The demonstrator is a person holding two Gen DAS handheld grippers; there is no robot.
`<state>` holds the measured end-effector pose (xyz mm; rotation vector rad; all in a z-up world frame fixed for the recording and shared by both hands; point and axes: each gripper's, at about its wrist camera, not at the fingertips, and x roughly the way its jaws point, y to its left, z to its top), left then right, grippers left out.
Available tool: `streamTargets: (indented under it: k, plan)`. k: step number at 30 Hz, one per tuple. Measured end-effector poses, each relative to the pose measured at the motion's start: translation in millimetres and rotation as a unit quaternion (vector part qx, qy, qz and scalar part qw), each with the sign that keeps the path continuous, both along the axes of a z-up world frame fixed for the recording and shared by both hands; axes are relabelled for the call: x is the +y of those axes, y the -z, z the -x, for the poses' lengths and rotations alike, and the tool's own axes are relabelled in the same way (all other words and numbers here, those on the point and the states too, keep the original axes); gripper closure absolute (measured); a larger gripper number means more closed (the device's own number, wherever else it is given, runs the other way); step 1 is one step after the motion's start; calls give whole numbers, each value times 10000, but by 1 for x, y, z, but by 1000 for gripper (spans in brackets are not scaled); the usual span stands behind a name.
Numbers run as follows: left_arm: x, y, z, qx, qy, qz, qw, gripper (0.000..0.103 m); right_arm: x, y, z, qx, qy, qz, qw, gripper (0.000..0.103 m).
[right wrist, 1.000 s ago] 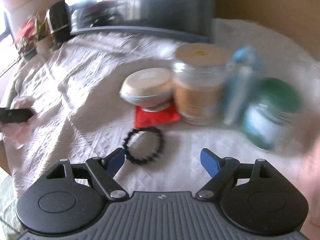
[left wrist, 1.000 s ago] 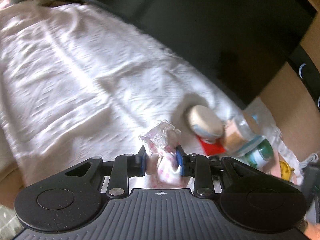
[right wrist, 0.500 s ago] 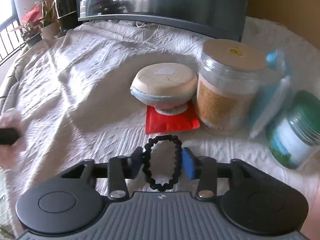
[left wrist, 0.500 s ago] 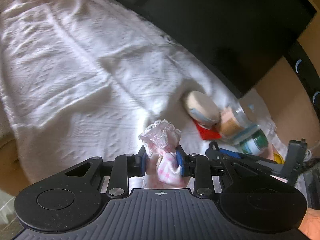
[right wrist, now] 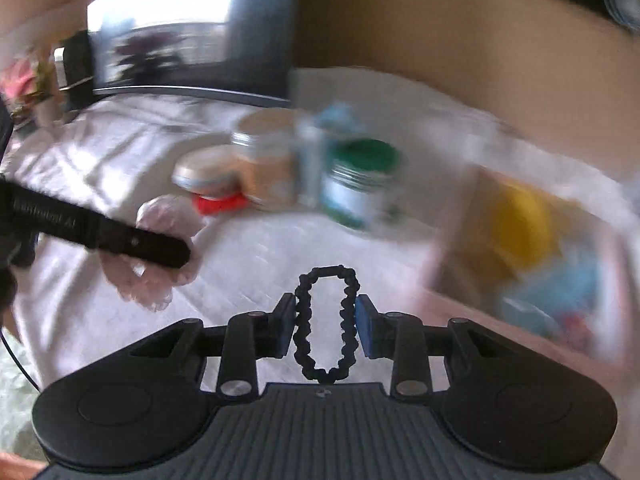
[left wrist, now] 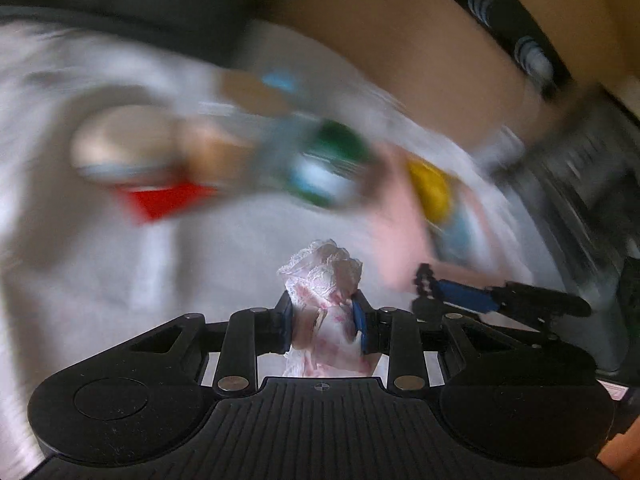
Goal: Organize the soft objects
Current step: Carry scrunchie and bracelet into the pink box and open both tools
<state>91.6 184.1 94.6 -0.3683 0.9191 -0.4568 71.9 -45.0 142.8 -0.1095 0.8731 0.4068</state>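
Claws at work over a desk [right wrist: 248, 264] draped in white textured cloth: the left claw [left wrist: 322, 320] is clenched on a bundle of pink-and-white lace fabric [left wrist: 326, 280], which bulges up past the blue pads [left wrist: 357, 314] and hangs below them, clear of the cloth. In the right wrist view the same claw [right wrist: 176, 252] enters from 9 o'clock, the pale pink bundle [right wrist: 160, 216] puffing out above and below its black finger.

The right claw [right wrist: 325, 320] has just been closing and now grasps a black beaded hair tie [right wrist: 325, 324], its loop squeezed into a tall oval between the two blue pads [right wrist: 365, 330]. From the left wrist view the right claw [left wrist: 436, 292] reaches in from 3 o'clock, with a bit of the black tie [left wrist: 422, 276] showing at its tip.

Beyond both claws, toward 12 o'clock, heavily blurred containers stand close together: a low round tin with a pale lid [right wrist: 204, 172] on something red [right wrist: 218, 202], a clear jar with a tan lid [right wrist: 266, 160], a blue and white pack [right wrist: 320, 152] and a green-lidded jar [right wrist: 362, 180]. At 3 o'clock in the right wrist view lies a pink-edged box [right wrist: 452, 248] holding something yellow [right wrist: 520, 216] and blue things, too smeared to name. A dark screen [right wrist: 168, 40] stands at the back edge of the desk.
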Motion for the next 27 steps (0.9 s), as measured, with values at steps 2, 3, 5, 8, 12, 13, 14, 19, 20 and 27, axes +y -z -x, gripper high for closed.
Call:
streamTargets:
  k: [2,3,5,8,12,13,14,19,20,27]
  plan:
    - [-37,-6,-15,-34,640,-34,9979,71,-28,-1,15,-9,364,66,9993,71]
    - [-52,-9,-21,-61,853,-48,9963,71,-42,-1,22,7,574,81,9983,71]
    - [-82,-15,-33,-158,1240,-44,9921,71,-69,-1,34,21,1043,105,9945,71]
    - [-123,-25,-54,-352,1633,-23,9859,71,-104,-5,53,3,1709,115,9852,71]
    - [-174,-34,-89,-616,1868,3,9805,69,-136,-7,76,14,2350,144,9719,71]
    - [-185,-33,-100,-606,1897,65,9799,69,-141,-8,81,11,2476,157,9687,71]
    - [-194,-31,-109,-561,1875,81,9806,65,-146,-8,84,0,2570,167,9663,71]
    - [-223,0,-137,-301,1431,-388,9885,63,-164,-10,97,-31,2967,222,9547,71]
    - [-220,4,-137,-327,1314,-466,9897,63,-166,-11,101,-38,3013,234,9532,71]
    - [-169,-5,-139,-691,319,482,9959,63,-170,-6,93,4,3036,252,9525,71]
